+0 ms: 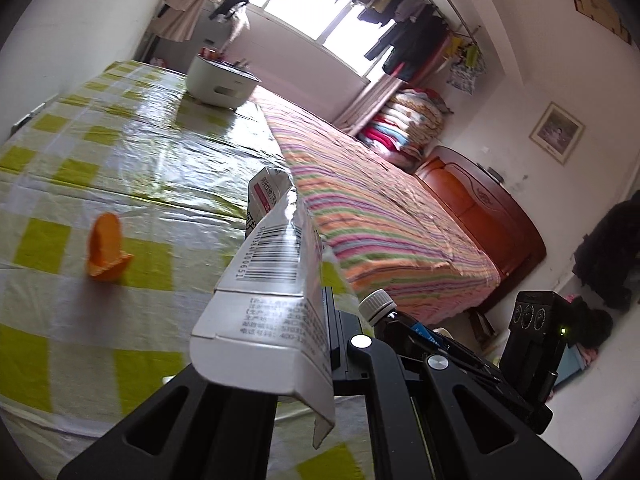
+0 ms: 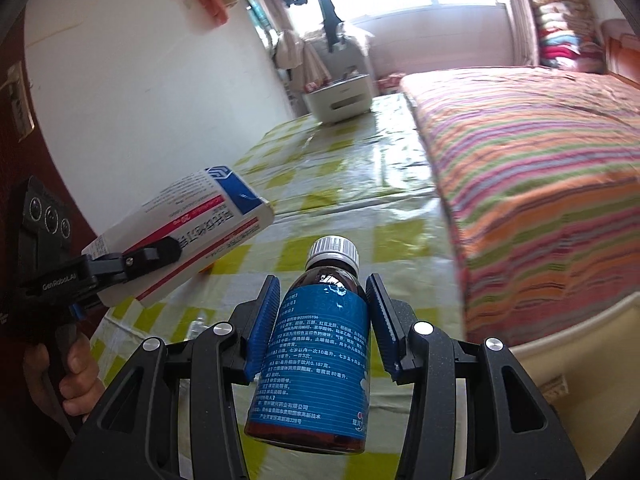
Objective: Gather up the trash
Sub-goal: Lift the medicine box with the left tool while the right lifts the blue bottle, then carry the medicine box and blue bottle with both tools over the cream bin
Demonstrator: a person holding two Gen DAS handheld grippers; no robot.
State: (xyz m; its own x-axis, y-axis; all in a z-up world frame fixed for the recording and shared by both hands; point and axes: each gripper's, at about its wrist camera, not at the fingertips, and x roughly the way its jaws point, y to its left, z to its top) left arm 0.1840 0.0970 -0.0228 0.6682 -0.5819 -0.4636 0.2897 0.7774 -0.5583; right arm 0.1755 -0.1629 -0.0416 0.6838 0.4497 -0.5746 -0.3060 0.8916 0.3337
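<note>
Both grippers were loaded and raised above the table (image 2: 360, 184), which carried a green-and-white checked cloth. The right gripper (image 2: 324, 316) was clamped on a brown medicine bottle (image 2: 316, 360) with a blue label; the blue ribbed pads (image 2: 262, 320) pressed the label from either side, and the bottle's long axis ran straight forward along the fingers, with the white cap leading. The left gripper (image 2: 160, 250) was closed on a white medicine carton (image 2: 180, 236) with red bands, gripped near one end, so that most of the carton projected forward and upward past the fingertips. In the left wrist view the carton (image 1: 276, 280) filled the centre of the frame and hid the fingertips. The two held items lay side by side and well apart, the carton to the left of the bottle, both pointing toward the far end of the table. One loose item remained in view on the cloth: a piece of orange peel (image 1: 106, 248), lying left of the carton and below it, on the left gripper's side and thus nearer to that hand. A white bin (image 2: 338, 98) stood at the far end of the table, directly ahead along both long axes. It was judged the probable drop point, requiring forward travel with no major reorientation.
</note>
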